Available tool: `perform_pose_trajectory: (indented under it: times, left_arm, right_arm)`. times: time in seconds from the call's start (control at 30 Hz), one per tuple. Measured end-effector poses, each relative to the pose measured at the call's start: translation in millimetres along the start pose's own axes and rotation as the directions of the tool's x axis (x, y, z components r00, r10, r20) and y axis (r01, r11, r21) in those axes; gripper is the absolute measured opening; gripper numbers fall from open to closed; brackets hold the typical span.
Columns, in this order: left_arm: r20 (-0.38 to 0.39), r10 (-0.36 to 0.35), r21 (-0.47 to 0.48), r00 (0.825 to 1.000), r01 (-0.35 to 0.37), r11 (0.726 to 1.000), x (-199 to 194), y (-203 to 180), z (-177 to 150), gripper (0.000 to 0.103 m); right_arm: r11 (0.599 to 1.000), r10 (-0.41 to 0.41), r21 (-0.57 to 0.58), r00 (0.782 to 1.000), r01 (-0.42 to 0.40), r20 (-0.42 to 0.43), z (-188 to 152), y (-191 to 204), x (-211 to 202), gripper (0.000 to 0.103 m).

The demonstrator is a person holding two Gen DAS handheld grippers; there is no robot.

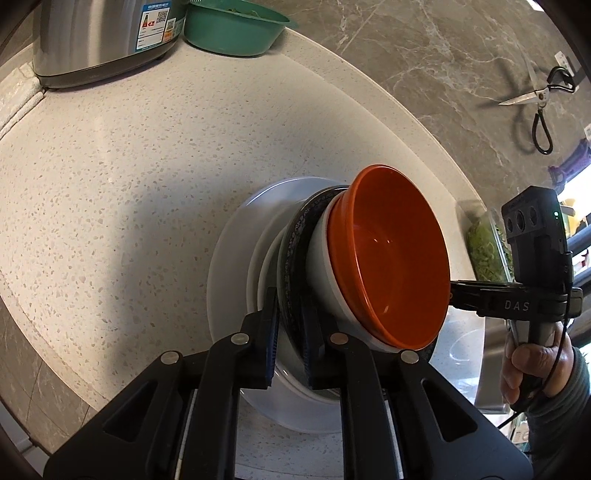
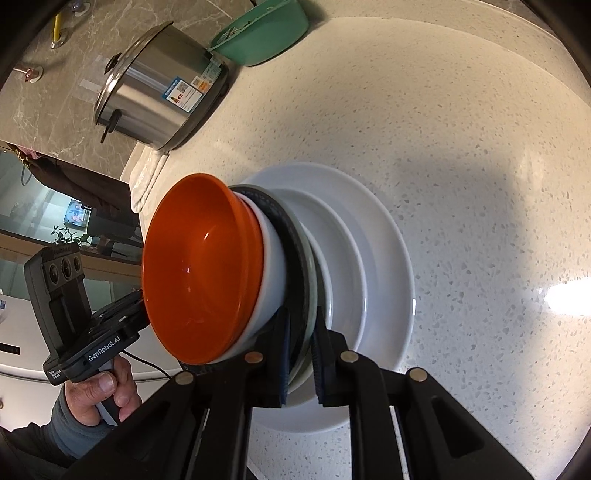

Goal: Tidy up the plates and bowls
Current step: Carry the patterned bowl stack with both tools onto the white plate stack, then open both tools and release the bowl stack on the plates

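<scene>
An orange bowl (image 1: 391,266) (image 2: 199,273) sits nested in a white bowl (image 1: 325,266) (image 2: 273,266) on a dark patterned plate (image 1: 293,240) (image 2: 291,236). This stack is over two white plates, the larger one (image 1: 229,266) (image 2: 388,258) flat on the speckled counter. My left gripper (image 1: 290,347) is shut on the dark plate's near rim. My right gripper (image 2: 301,354) is shut on the opposite rim, with a pale plate edge also between its pads. Each gripper shows in the other's view, the right gripper (image 1: 458,291) and the left gripper (image 2: 135,306), with fingertips hidden behind the orange bowl.
A steel pot (image 1: 103,37) (image 2: 159,96) and a green basin (image 1: 236,29) (image 2: 266,33) stand at the counter's back. Scissors (image 1: 535,96) hang on the marble wall. A folded cloth (image 2: 147,173) lies by the pot. Greens (image 1: 484,251) lie beside the counter edge.
</scene>
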State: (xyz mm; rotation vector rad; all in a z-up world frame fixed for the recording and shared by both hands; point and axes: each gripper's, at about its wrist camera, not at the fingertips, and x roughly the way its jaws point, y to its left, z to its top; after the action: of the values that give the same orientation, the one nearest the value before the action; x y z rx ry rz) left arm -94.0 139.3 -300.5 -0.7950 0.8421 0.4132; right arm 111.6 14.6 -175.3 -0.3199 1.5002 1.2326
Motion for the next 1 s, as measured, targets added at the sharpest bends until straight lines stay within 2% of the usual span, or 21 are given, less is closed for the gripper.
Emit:
perform_pose_trajectory:
  times: [0.47, 0.5, 0.53, 0.57, 0.6, 0.63, 0.67, 0.7, 0.73, 0.77, 0.83, 0.87, 0.9, 0.97, 1.0]
  left_arm:
    - [0.024, -0.007, 0.015, 1.0, 0.006, 1.0, -10, 3, -10, 0.013]
    - [0.029, 0.008, 0.016, 1.0, -0.008, 1.0, -12, 4, -12, 0.023]
    - [0.029, 0.032, 0.013, 0.999, -0.032, 0.999, -13, 5, -13, 0.04]
    - [0.033, 0.05, -0.004, 0.998, -0.049, 0.999, -16, 8, -14, 0.049]
    - [0.041, 0.048, -0.024, 0.998, -0.047, 0.999, -19, 13, -16, 0.064]
    - [0.055, 0.039, -0.056, 0.998, -0.036, 0.998, -24, 20, -20, 0.073]
    - [0.061, 0.036, -0.072, 0.998, -0.031, 0.997, -28, 23, -23, 0.076]
    - [0.064, 0.039, -0.079, 0.997, -0.034, 0.996, -32, 25, -25, 0.078]
    - [0.07, 0.059, -0.083, 0.996, -0.053, 0.995, -38, 26, -30, 0.079]
    - [0.077, 0.078, -0.083, 0.994, -0.072, 0.994, -42, 25, -33, 0.08]
    - [0.096, 0.137, -0.092, 0.986, -0.128, 0.987, -54, 21, -41, 0.087]
    - [0.108, 0.169, -0.102, 0.98, -0.158, 0.982, -61, 18, -44, 0.09]
    - [0.129, 0.22, -0.121, 0.967, -0.205, 0.971, -71, 12, -50, 0.091]
    - [0.178, 0.252, -0.131, 0.951, -0.231, 0.964, -87, 0, -56, 0.092]
    - [0.198, 0.287, -0.134, 0.937, -0.264, 0.955, -94, -9, -58, 0.094]
  right_arm:
    - [0.999, -0.033, 0.008, 0.999, 0.033, 0.025, -11, 8, -5, 0.013]
    - [0.999, -0.033, 0.009, 0.999, 0.033, 0.026, -11, 8, -6, 0.013]
    - [0.999, -0.037, 0.007, 0.999, 0.037, 0.028, -12, 8, -8, 0.014]
    - [0.999, -0.041, 0.004, 0.999, 0.041, 0.031, -13, 9, -9, 0.016]
    - [0.999, -0.047, 0.0, 0.998, 0.047, 0.034, -14, 9, -11, 0.016]
    - [0.998, -0.056, -0.005, 0.998, 0.056, 0.037, -16, 10, -13, 0.023]
    - [0.997, -0.073, -0.007, 0.997, 0.073, 0.038, -18, 9, -15, 0.044]
    - [0.996, -0.09, -0.012, 0.995, 0.091, 0.037, -20, 8, -17, 0.056]
    - [0.996, -0.092, -0.016, 0.995, 0.093, 0.041, -22, 7, -20, 0.073]
    - [0.996, -0.083, -0.019, 0.995, 0.084, 0.046, -24, 5, -23, 0.077]
    - [0.997, -0.079, -0.023, 0.996, 0.08, 0.052, -29, 1, -29, 0.079]
    - [0.997, -0.079, -0.022, 0.995, 0.08, 0.056, -30, 0, -32, 0.085]
    - [0.996, -0.08, -0.02, 0.995, 0.081, 0.063, -32, -2, -36, 0.087]
    - [0.996, -0.089, -0.02, 0.993, 0.091, 0.081, -36, -3, -46, 0.09]
    - [0.994, -0.102, -0.02, 0.99, 0.104, 0.097, -39, -4, -53, 0.093]
